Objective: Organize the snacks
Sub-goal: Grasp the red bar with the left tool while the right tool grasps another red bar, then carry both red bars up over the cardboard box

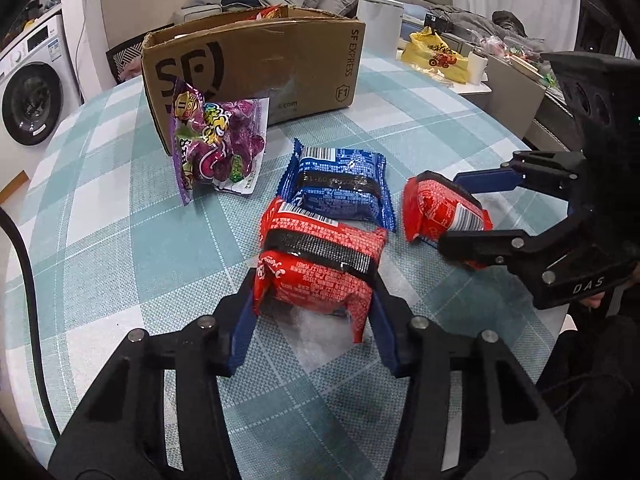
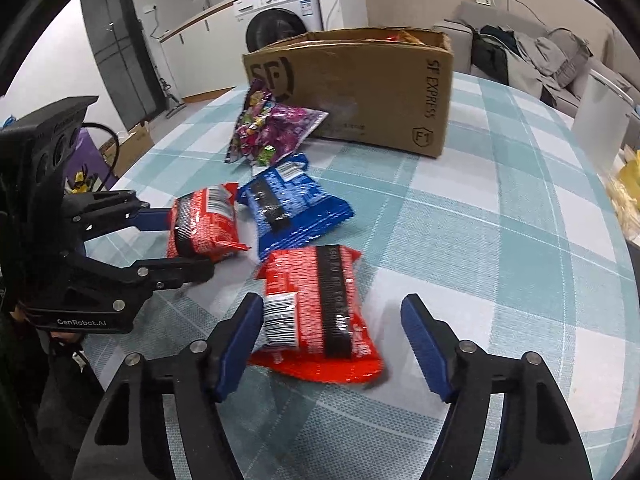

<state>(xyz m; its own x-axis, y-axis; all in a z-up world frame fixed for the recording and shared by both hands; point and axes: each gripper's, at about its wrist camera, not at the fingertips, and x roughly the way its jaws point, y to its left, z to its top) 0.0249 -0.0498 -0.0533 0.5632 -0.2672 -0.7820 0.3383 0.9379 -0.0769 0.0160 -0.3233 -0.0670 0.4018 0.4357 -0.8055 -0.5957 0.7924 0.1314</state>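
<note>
My left gripper [image 1: 312, 312] is clenched on a red crinkled foil snack packet with a black band [image 1: 318, 270]; both blue pads press its sides, and its near end hides part of the inner pad faces. In the right wrist view that same gripper [image 2: 188, 244] enters from the left edge holding the packet [image 2: 204, 220] just above or on the cloth; I cannot tell which.

My right gripper [image 2: 332, 344] stands released, jaws spread around a second red foil packet with a barcode label [image 2: 316, 312]. The left pad touches the packet's barcode side; the right pad is apart from it. The packet lies flat on the teal-and-white checked tablecloth [image 2: 500, 240], its near edge blurred. In the left wrist view this gripper [image 1: 456, 208] comes in from the right, and its lower finger covers part of the packet [image 1: 444, 212].

Just beyond both packets lies a blue foil snack packet [image 1: 340, 184], touching the red one in my left gripper. Farther ahead, a purple printed candy bag [image 1: 216, 144] leans against a brown cardboard shipping box marked SF Express [image 1: 256, 68]. The box's contents are mostly hidden behind its front wall; only a sliver of wrappers shows over the rim.
</note>
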